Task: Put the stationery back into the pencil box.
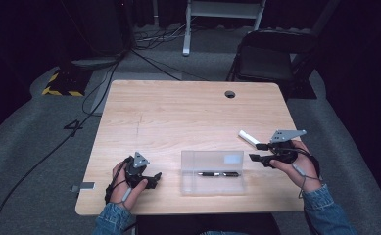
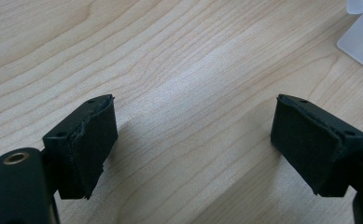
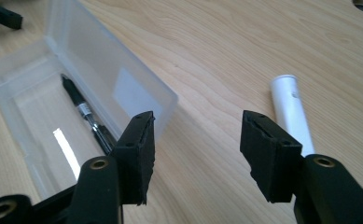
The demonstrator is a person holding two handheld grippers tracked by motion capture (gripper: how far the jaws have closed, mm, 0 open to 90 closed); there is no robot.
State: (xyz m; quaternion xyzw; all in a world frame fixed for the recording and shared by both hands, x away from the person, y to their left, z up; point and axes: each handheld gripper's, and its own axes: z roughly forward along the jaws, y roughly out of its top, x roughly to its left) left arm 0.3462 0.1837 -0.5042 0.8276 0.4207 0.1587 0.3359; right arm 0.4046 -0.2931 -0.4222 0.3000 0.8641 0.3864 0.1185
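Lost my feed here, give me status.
Both grippers, left and right, open, empty. Black pen in clear box; white tube beside right gripper. Nothing blocking.

The far half of the desk (image 1: 178, 105) is bare wood; nearer, the box (image 1: 212, 172) and the white tube (image 1: 248, 137) stand in the way.
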